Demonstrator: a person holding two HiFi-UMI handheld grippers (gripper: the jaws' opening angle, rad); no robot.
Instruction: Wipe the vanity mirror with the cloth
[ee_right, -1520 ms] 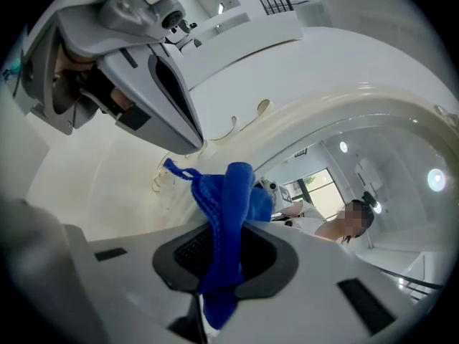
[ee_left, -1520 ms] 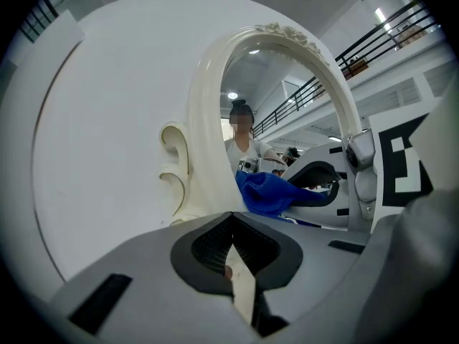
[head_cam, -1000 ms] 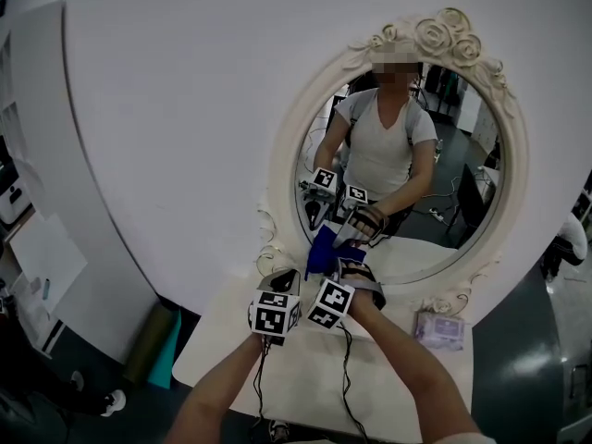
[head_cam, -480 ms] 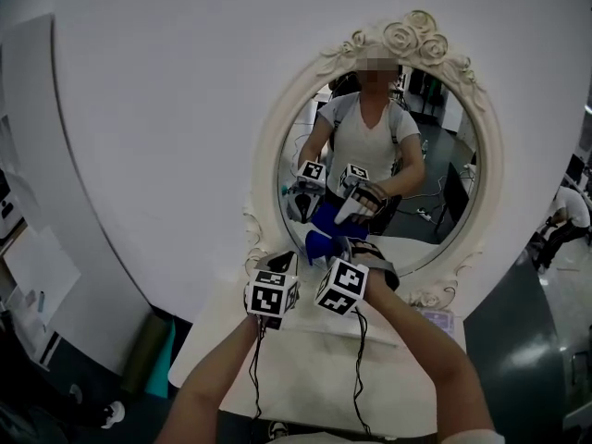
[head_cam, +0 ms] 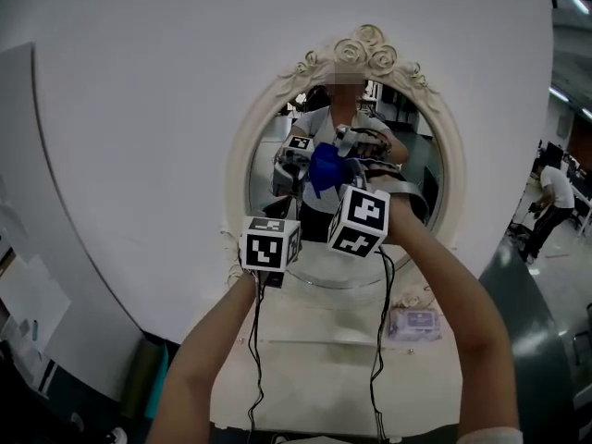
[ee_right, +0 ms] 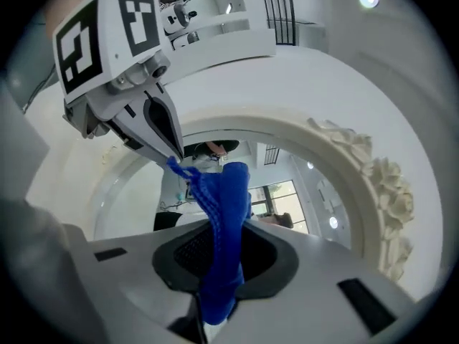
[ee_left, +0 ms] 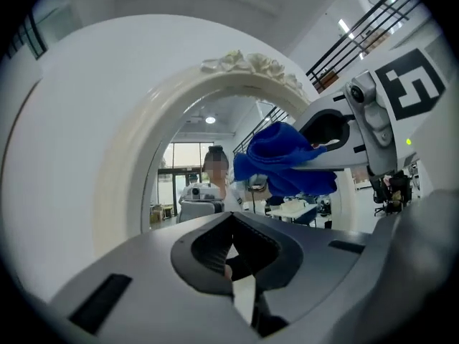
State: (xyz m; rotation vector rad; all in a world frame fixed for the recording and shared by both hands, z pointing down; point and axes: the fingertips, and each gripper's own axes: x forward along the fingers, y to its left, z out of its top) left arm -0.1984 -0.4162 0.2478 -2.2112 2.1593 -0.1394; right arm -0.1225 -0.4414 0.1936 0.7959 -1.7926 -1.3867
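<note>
An oval vanity mirror (head_cam: 277,118) in a white carved frame with roses on top stands at the back of the table. My right gripper (head_cam: 339,185) is raised in front of the upper middle of the glass, shut on a blue cloth (head_cam: 326,167). In the right gripper view the cloth (ee_right: 226,221) hangs out of the gripper (ee_right: 219,282) and its tip meets its own reflection on the glass. My left gripper (head_cam: 276,211) hovers by the lower left of the glass, shut and holding nothing (ee_left: 231,264). From the left gripper view I see the cloth (ee_left: 283,160) to the right.
The mirror rests on a white table (head_cam: 324,368) against a white curved wall. A small packet of wipes (head_cam: 413,322) lies at the table's right. Black cables (head_cam: 255,340) hang from both grippers. A person (head_cam: 548,202) stands far off to the right.
Both grippers have risen. The right one has carried the blue cloth from the bottom edge of the glass up to its upper middle. The left one followed upward beside it.
</note>
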